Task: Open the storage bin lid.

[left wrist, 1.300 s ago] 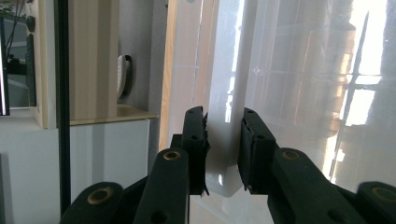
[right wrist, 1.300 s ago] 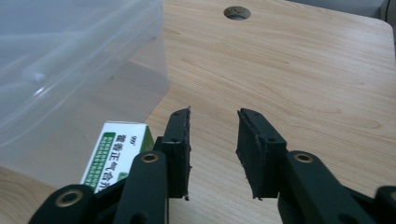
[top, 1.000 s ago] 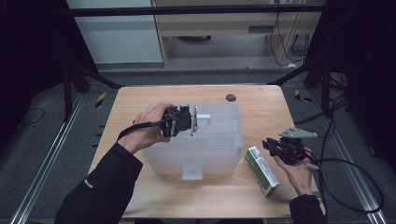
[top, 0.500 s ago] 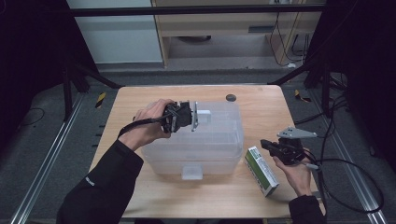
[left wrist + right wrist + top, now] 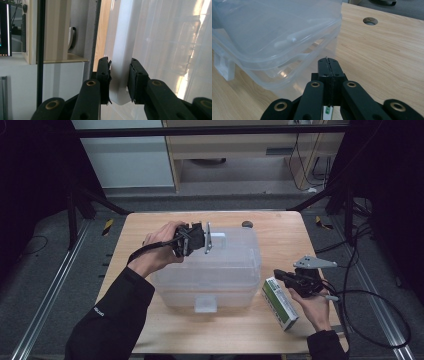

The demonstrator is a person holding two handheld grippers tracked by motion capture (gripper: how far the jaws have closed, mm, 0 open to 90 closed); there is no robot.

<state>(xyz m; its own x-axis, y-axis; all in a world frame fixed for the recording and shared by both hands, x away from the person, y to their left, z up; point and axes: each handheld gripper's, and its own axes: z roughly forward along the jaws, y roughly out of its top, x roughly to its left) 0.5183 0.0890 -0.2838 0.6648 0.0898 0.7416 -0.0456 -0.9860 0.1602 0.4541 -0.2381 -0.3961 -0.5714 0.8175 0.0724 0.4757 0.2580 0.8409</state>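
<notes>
Left tool (image 5: pixel 120 72): clamped on the white rim of the clear lid (image 5: pixel 122 37), one pad on each face, nothing shifted from a moment ago. The lid is tilted up on that side, lifted off the clear bin (image 5: pixel 210 290) directly beneath the tool, so the opening step looks to be under way and held. Right tool (image 5: pixel 329 61): jaws fully together, pad against pad, having closed since a second ago. It rests over the near end of a green-and-white carton (image 5: pixel 281 302) lying flat just below it on the desk (image 5: pixel 280 235), beside the bin's right wall. The closing suggests an attempted pick, yet a sliver of green shows under the jaws, not between them. Whether a thin flap is pinched cannot be made out. Bin contents are blurred by the plastic. A round desk hole (image 5: pixel 370 21) lies well beyond the tool.
</notes>
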